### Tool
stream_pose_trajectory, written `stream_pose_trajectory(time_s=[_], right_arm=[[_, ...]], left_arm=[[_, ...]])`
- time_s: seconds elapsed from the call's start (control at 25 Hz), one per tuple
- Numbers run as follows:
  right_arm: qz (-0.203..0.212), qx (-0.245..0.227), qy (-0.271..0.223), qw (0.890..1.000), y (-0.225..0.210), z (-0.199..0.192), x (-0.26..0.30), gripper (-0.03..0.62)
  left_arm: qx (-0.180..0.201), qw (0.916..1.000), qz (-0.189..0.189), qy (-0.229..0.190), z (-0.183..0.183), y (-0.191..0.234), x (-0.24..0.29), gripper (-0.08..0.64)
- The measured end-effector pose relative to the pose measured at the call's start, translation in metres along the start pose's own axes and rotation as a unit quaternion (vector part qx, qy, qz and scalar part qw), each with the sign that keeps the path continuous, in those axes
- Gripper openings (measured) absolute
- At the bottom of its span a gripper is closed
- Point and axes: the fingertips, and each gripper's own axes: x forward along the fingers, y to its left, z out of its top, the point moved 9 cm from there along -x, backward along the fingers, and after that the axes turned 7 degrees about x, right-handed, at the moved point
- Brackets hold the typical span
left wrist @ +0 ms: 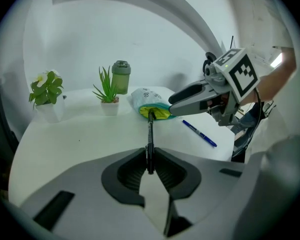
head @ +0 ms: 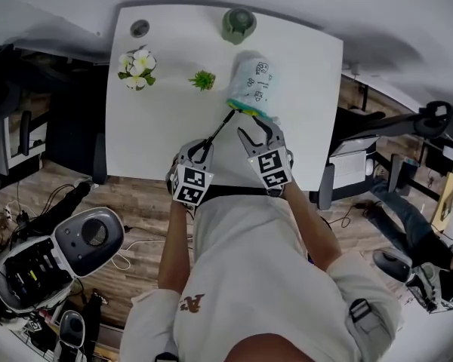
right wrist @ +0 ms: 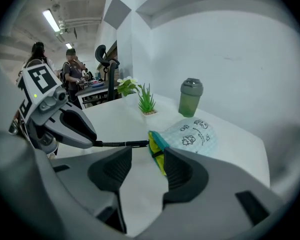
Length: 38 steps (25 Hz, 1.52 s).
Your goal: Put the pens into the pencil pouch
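Observation:
A light blue printed pencil pouch (head: 254,80) lies on the white table (head: 166,127), its yellow-lined mouth (head: 241,108) facing me. My left gripper (head: 204,148) is shut on a black pen (head: 218,129), whose tip reaches the pouch mouth (left wrist: 153,113). In the left gripper view the pen (left wrist: 150,139) runs straight out from the closed jaws. My right gripper (head: 255,130) is open just in front of the pouch mouth (right wrist: 158,146), which shows in the gap between its fingers without being gripped. A blue pen (left wrist: 200,133) lies on the table under the right gripper (left wrist: 176,100).
At the back of the table stand a white flower pot (head: 137,68), a small green plant (head: 202,80), a green lidded cup (head: 239,25) and a small grey disc (head: 140,28). The table's front edge runs just below both grippers. People stand far off in the right gripper view.

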Motion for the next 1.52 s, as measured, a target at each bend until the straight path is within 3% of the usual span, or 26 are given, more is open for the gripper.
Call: stream_pose_trajectory(time_s=[0.36, 0.44, 0.56, 1.52], right_arm=[[-0.059, -0.041, 0.038, 0.997, -0.033, 0.002, 0.018, 0.193], [-0.064, -0.042, 0.05, 0.996, -0.039, 0.002, 0.023, 0.145], [-0.06, -0.042, 0.056, 0.996, -0.043, 0.005, 0.025, 0.021], [0.01, 0.033, 0.003, 0.999, -0.017, 0.022, -0.004, 0.012]], left_arm=[[-0.007, 1.0, -0.005, 0.004, 0.013, -0.006, 0.011, 0.052], [-0.008, 0.9999, -0.005, 0.004, 0.015, -0.007, 0.012, 0.052], [-0.009, 0.9999, -0.005, 0.002, 0.019, -0.007, 0.015, 0.052], [-0.001, 0.9977, -0.038, -0.056, 0.078, -0.001, 0.062, 0.052]])
